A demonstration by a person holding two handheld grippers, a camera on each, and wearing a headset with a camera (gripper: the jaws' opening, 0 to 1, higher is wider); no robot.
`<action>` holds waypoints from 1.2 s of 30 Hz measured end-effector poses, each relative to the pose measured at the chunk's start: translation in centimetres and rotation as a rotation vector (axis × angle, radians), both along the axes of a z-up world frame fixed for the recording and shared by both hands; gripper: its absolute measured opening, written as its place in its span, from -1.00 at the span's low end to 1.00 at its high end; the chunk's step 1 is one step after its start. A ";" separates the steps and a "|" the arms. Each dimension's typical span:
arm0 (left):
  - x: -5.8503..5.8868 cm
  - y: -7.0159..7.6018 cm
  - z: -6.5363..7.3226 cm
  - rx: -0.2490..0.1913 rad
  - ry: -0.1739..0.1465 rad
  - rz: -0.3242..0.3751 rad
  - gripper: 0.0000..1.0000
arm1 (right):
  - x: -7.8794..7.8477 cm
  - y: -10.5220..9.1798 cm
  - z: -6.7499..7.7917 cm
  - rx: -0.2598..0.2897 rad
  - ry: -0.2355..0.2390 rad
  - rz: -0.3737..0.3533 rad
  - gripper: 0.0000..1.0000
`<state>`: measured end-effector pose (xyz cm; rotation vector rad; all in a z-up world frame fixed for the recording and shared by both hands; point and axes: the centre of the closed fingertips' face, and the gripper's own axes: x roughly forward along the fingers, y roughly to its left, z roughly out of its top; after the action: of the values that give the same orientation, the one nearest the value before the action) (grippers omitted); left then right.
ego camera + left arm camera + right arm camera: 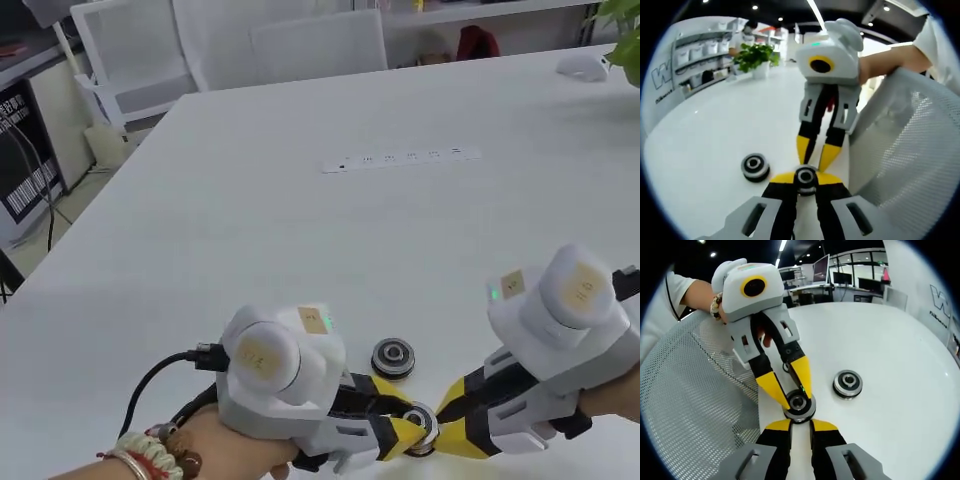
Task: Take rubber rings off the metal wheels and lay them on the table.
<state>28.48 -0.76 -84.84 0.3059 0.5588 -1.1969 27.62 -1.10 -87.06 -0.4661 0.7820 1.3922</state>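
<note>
As left tongs [796, 400] clamp wheel [800, 408], right tongs [813, 162] touching.

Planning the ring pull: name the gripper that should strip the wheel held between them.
Right, probably. The left gripper clamps the wheel across its jaws, anchoring it; the right gripper has its tips at the wheel's rim, placed to peel.

white table [250, 220], one loose metal wheel [393, 358], power strip [400, 159]

Large letter "W" on the white wall [662, 85] — smaller lettering beneath it too blurred to read
</note>
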 end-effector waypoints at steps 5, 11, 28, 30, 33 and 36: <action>0.0 0.0 0.0 -0.006 -0.006 -0.002 -0.71 | 0.0 0.0 0.0 -0.003 -0.017 0.017 -0.81; -0.1 0.0 0.0 -0.014 -0.008 0.001 -0.71 | 0.3 -0.2 0.0 -0.010 -0.040 0.022 -1.00; 0.1 0.1 0.0 -0.037 -0.039 0.002 -0.71 | 1.4 -0.8 0.1 0.105 0.357 -0.396 -1.00; 0.1 0.1 0.0 -0.036 -0.041 0.002 -0.71 | 1.5 -0.9 0.2 0.135 0.396 -0.433 -1.00; 0.1 0.1 0.0 -0.035 -0.042 0.001 -0.71 | 1.2 -0.9 0.4 0.150 0.441 -0.476 -1.00; 0.1 0.0 0.0 -0.035 -0.050 0.003 -0.71 | 1.1 -0.8 0.5 0.159 0.446 -0.486 -1.00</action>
<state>28.56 -0.72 -84.84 0.3043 0.4939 -1.1914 28.71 -1.87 -86.53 0.1670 1.0513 1.0936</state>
